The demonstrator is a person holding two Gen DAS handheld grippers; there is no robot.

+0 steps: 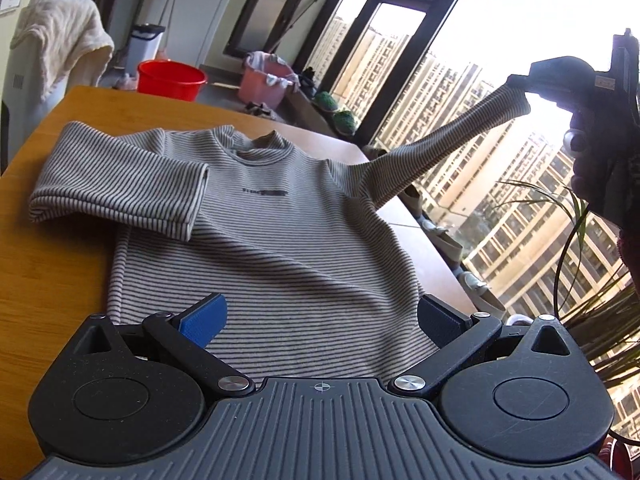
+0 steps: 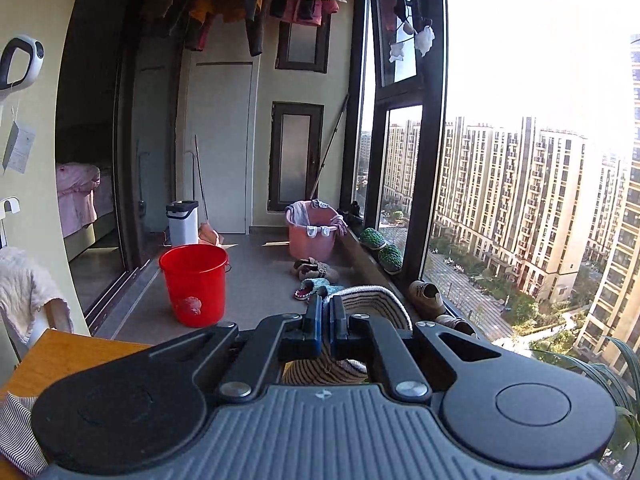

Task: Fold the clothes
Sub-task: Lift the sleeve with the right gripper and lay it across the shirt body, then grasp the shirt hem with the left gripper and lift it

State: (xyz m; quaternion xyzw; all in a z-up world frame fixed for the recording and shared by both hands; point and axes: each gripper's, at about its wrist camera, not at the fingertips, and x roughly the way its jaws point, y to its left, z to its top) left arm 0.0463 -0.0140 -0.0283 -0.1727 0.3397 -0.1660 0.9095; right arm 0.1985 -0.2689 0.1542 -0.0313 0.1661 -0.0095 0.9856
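Note:
A grey striped long-sleeved shirt (image 1: 276, 236) lies face up on the wooden table (image 1: 44, 280), collar at the far side. Its one sleeve (image 1: 120, 188) is folded across the chest. The other sleeve (image 1: 440, 148) is stretched up and to the right off the table, its cuff (image 2: 376, 300) pinched in my right gripper (image 2: 326, 312), which is shut on it. A hand (image 1: 600, 176) holds that gripper high at the right. My left gripper (image 1: 320, 320) hovers open over the shirt's hem, its fingers (image 1: 204, 320) spread wide and holding nothing.
Beyond the table stand a red bucket (image 2: 195, 284), a pink basket (image 2: 312, 232) with laundry and a white bin (image 2: 182, 222). Shoes (image 2: 428, 296) and slippers lie along the window sill on the right. A green plant (image 1: 600, 312) is at the near right. A cream towel (image 1: 60, 36) hangs at the left.

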